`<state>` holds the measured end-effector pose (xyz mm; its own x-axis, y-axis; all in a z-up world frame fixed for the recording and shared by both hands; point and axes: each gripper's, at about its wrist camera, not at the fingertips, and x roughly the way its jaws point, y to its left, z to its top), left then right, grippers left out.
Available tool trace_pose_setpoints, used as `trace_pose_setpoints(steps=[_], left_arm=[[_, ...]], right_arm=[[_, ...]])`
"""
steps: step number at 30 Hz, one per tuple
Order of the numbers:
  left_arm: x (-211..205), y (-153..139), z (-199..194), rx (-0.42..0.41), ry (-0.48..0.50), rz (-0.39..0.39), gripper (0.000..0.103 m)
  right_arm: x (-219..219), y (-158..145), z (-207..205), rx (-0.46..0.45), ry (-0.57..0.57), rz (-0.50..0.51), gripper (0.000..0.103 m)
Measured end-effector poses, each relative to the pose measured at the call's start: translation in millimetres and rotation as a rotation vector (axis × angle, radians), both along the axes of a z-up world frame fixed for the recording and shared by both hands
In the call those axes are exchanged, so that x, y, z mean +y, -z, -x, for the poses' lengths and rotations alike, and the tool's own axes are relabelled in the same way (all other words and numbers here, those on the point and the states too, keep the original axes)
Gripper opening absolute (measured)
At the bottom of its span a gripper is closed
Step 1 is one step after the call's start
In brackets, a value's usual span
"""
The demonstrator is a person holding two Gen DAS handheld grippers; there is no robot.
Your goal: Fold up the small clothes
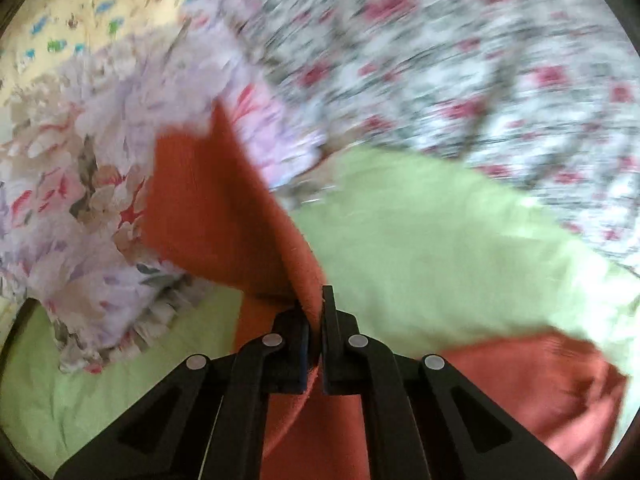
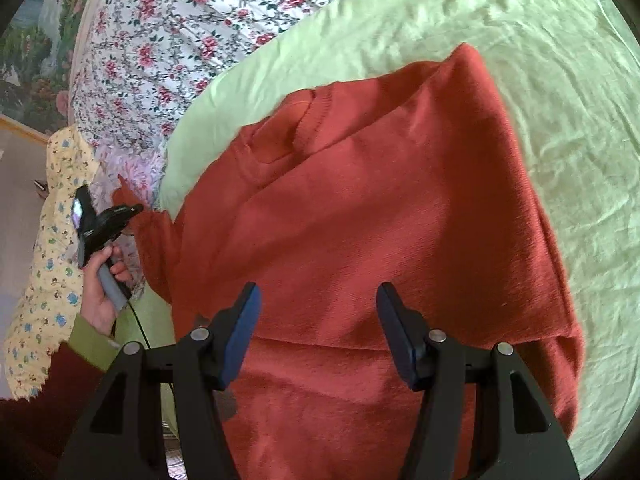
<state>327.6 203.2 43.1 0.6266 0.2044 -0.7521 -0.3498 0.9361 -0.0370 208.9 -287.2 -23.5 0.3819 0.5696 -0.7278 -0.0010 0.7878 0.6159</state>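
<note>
- Rust-red sweater (image 2: 360, 208) lies spread on light green sheet (image 2: 560, 120) on a bed; takes up most of the right wrist view.
- L gripper (image 1: 316, 312) clenched on a fold of the sweater (image 1: 208, 200); cloth pinched between the two black fingers, rising from the pinch in a raised ridge up & to the left.
- In right wrist view, L gripper (image 2: 134, 209) sits at the sweater's left edge, by a sleeve end; a hand (image 2: 100, 288) w/ a green cuff over a dark red sleeve holds its grey handle. A thin black cable hangs below the handle.
- R gripper (image 2: 318, 304) released: blue-padded fingers (image 2: 244, 332) stand well apart over the lower middle of the sweater, nothing between the pads. Can't tell if the tips touch the cloth.
- Sweater has a crease running across just in front of the R gripper; neck area w/ a seam near top left of the garment.
- Left wrist view heavily blurred in its upper part.
- Around it: white quilt w/ red roses (image 2: 168, 40) beyond the green sheet; pale lilac floral ruffled fabric (image 1: 88, 168) left of the sweater; yellow cloth w/ small blue/green prints (image 2: 52, 240) further left.
- Green sheet (image 1: 440, 248) also shows right of the lifted fold.
</note>
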Motion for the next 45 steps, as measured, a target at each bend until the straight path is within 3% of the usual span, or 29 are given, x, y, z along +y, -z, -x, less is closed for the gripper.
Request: trace_pose_setpoints(steps=[5,9,13,16,20,25,27,29,33,38,41,45], left_arm=[[-85.8,-27.5,32.2,-0.092,0.163,0.089,0.002],[-165.7,-32.5,54.8,-0.087,0.35,0.108,0.002],[-260.5,-3.8,79.4,-0.024,0.565,0.106,0.002],[-306.8,29.9,84.4,0.055,0.655,0.063,0.003],[-327.4,65.3,83.0,0.155,0.699,0.043,0.011],[-315.9,76.9,93.3,0.199,0.708,0.061,0.027],[-300.1,75.7,102.8,0.197,0.708,0.083,0.044],[-284.3,71.6,115.7,0.188,0.702,0.099,0.053],[-244.2,60.2,144.5,0.169,0.657,0.098,0.053],[-169.4,62.1,162.3,0.177,0.468,0.041,0.054],[-129.5,74.9,160.6,0.218,0.358,0.02,0.054],[-90.5,93.9,159.0,0.274,0.274,0.021,0.054]], right_arm=[[6.1,-10.2,9.4,-0.023,0.01,-0.031,0.061],[-4.3,-16.1,19.0,-0.033,0.06,-0.06,0.061],[-27.6,-16.1,30.8,-0.026,0.151,-0.082,0.061],[-46.5,-13.9,39.5,-0.014,0.208,-0.085,0.061],[-61.3,-11.0,52.2,-0.006,0.246,-0.072,0.061],[-64.0,-6.9,57.5,0.008,0.26,-0.056,0.064],[-57.3,-6.9,55.4,0.001,0.239,-0.051,0.067],[-46.3,-9.1,51.2,-0.016,0.211,-0.036,0.067],[-21.2,-14.4,37.3,-0.038,0.14,-0.004,0.067],[36.4,-32.8,11.7,-0.113,-0.021,0.055,0.067],[84.0,-42.6,-4.8,-0.185,-0.15,0.149,0.067],[140.7,-47.6,-34.5,-0.3,-0.29,0.371,0.067]])
